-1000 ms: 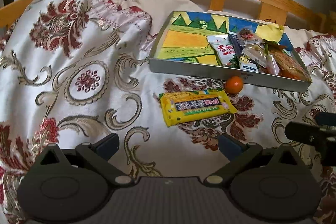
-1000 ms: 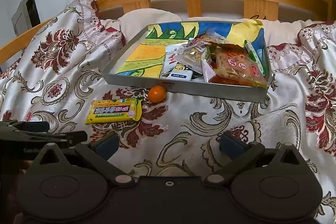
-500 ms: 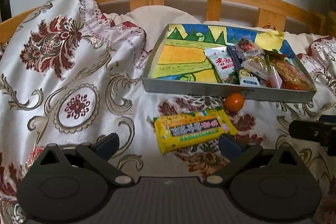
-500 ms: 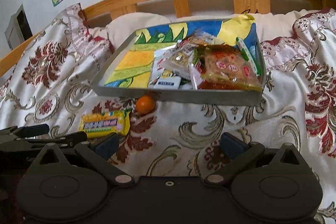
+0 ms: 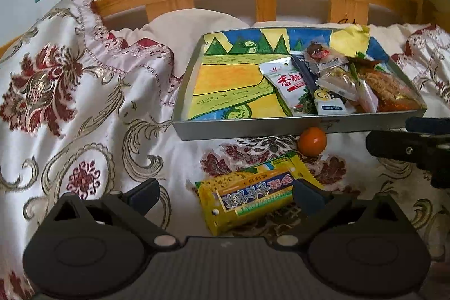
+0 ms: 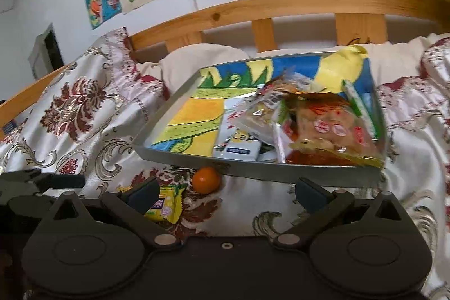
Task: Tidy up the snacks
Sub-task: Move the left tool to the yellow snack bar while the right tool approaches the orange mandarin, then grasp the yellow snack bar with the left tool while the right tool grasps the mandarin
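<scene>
Left gripper (image 5: 225, 194): fingers wide, has closed on yellow snack bar (image 5: 253, 197) below tray (image 5: 281, 128); pickup imminent. Right gripper (image 6: 225, 194): wide, idle.

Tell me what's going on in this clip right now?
A person with a gripper in each hand is tidying snacks on a bed. Most packets already sit in the grey tray. A yellow snack bar and a small orange lie on the bedspread in front of it. The left gripper is open and low by the bar, not gripping it. The right gripper is open and empty near the orange.
</scene>
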`<move>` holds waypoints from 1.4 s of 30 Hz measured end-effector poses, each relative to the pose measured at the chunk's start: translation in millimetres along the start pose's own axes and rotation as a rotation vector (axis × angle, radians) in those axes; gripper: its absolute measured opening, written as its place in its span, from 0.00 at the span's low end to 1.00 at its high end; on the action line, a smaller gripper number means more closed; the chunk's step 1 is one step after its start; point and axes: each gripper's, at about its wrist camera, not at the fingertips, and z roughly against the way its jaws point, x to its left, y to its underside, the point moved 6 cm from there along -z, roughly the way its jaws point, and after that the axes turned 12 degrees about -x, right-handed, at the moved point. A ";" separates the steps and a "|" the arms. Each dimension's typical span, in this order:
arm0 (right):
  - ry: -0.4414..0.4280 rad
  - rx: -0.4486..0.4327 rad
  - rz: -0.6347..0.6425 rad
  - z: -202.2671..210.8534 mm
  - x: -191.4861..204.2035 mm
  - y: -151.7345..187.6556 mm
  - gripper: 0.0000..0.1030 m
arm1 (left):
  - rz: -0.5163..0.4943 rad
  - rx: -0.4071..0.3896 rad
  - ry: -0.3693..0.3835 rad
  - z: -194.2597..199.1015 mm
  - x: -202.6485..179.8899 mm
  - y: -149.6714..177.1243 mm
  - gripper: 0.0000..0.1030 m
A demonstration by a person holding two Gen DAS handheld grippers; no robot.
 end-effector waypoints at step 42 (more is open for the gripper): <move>-0.136 0.130 -0.086 -68.3 0.0 18.3 0.58 | -0.453 0.071 0.233 -35.7 -35.7 10.4 0.88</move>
